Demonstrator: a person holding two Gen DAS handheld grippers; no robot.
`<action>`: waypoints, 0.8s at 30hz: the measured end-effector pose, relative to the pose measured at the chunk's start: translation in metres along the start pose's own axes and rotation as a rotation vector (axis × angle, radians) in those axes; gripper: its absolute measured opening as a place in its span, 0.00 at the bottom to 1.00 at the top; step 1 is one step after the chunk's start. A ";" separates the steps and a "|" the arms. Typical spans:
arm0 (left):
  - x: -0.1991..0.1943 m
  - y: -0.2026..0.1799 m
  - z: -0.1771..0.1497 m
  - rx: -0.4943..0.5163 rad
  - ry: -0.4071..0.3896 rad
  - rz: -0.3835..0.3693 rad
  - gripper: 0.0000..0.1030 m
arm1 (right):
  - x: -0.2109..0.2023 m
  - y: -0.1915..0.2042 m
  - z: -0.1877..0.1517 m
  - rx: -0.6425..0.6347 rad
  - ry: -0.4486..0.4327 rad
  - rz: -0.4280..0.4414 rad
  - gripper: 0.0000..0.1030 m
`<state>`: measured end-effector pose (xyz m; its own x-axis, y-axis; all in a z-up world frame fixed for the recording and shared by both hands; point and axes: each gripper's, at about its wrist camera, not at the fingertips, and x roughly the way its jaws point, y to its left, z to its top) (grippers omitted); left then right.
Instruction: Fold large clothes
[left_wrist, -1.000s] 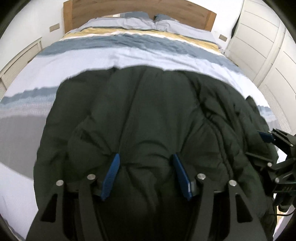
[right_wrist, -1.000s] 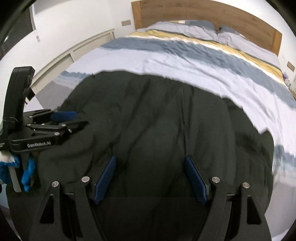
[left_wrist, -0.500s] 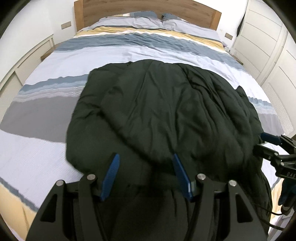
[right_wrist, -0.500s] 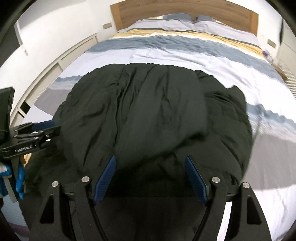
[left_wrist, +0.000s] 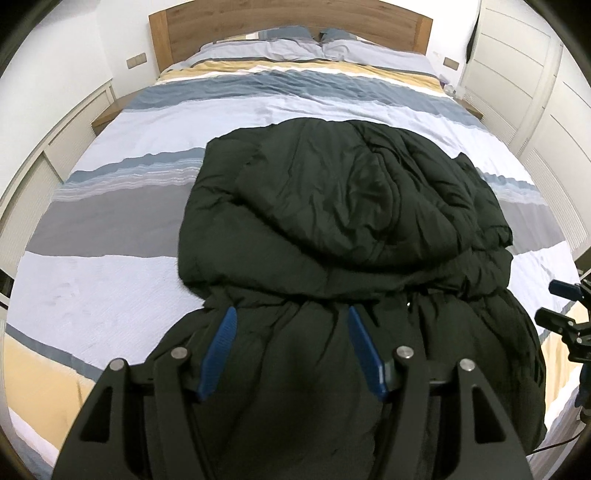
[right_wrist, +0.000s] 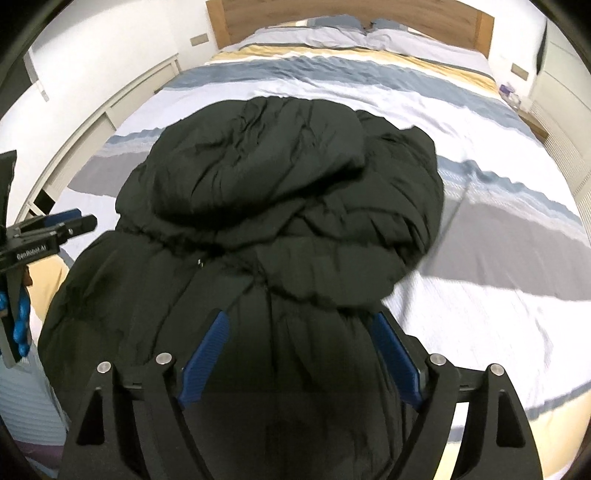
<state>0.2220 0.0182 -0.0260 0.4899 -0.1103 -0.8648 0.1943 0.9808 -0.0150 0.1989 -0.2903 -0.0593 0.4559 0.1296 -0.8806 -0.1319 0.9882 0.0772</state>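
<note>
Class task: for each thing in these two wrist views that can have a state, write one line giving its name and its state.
Jacket: lying on the bed, top part folded over the lower part.
Left gripper: open, above the jacket, holding nothing.
Right gripper: open, above the jacket, holding nothing.
Bed: made, striped cover spread flat.

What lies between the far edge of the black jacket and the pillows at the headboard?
Only striped duvet: nothing else rests between the black jacket and the pillows. Both wrist views show this.
</note>
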 end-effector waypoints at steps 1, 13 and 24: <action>-0.002 0.001 -0.001 0.000 -0.003 0.000 0.59 | -0.003 0.000 -0.004 0.007 0.006 -0.003 0.80; -0.024 0.031 -0.015 -0.019 -0.003 0.023 0.67 | -0.028 -0.009 -0.034 0.071 0.033 -0.053 0.99; -0.035 0.057 -0.038 -0.032 0.021 0.077 0.70 | -0.034 -0.030 -0.064 0.122 0.087 -0.084 0.99</action>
<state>0.1839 0.0841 -0.0154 0.4842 -0.0313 -0.8744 0.1293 0.9910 0.0361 0.1314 -0.3291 -0.0615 0.3824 0.0439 -0.9229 0.0135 0.9985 0.0531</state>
